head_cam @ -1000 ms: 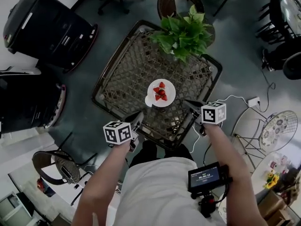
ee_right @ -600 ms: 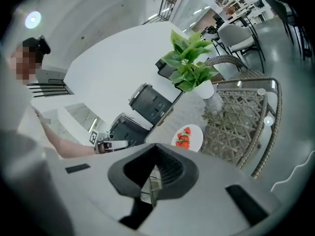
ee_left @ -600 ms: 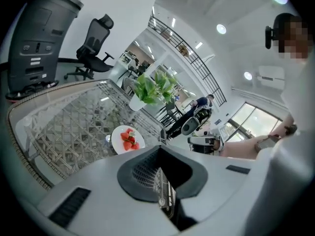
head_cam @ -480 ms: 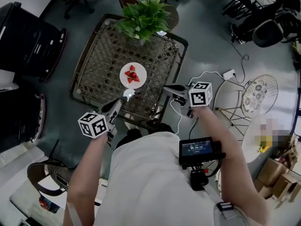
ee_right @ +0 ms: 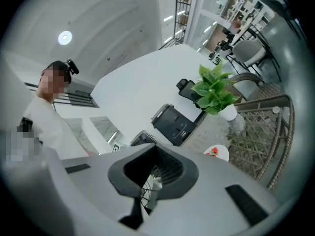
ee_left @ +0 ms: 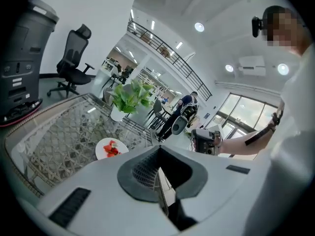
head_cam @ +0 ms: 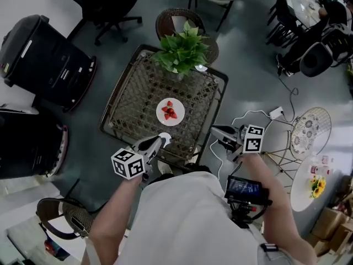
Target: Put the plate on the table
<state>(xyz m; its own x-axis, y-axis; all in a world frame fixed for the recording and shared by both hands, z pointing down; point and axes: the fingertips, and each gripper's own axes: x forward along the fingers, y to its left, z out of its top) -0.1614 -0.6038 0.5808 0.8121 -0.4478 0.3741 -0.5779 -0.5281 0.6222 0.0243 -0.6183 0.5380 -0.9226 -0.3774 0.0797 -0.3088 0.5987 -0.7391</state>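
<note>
A white plate (head_cam: 170,112) with cut strawberries rests on the wicker lattice table (head_cam: 135,95), near its middle. It also shows in the left gripper view, plate (ee_left: 110,148), and small in the right gripper view, plate (ee_right: 218,153). My left gripper (head_cam: 157,144) hovers off the table's near edge, jaws shut and empty, as the left gripper (ee_left: 158,170) view confirms. My right gripper (head_cam: 220,133) hangs beyond the table's near right corner, well apart from the plate. Its jaws meet with nothing between them, as the right gripper (ee_right: 153,175) view shows.
A potted green plant (head_cam: 182,51) stands at the table's far edge, with a wicker chair (head_cam: 174,18) behind it. Black bins (head_cam: 47,54) stand at the left and an office chair (head_cam: 105,4) at the back. A cable and adapter (head_cam: 274,113) lie on the floor by a round side table (head_cam: 311,131).
Both grippers have risen and drawn back from the table toward the body. The plate has stayed where it lies on the table. The head view has shifted.
</note>
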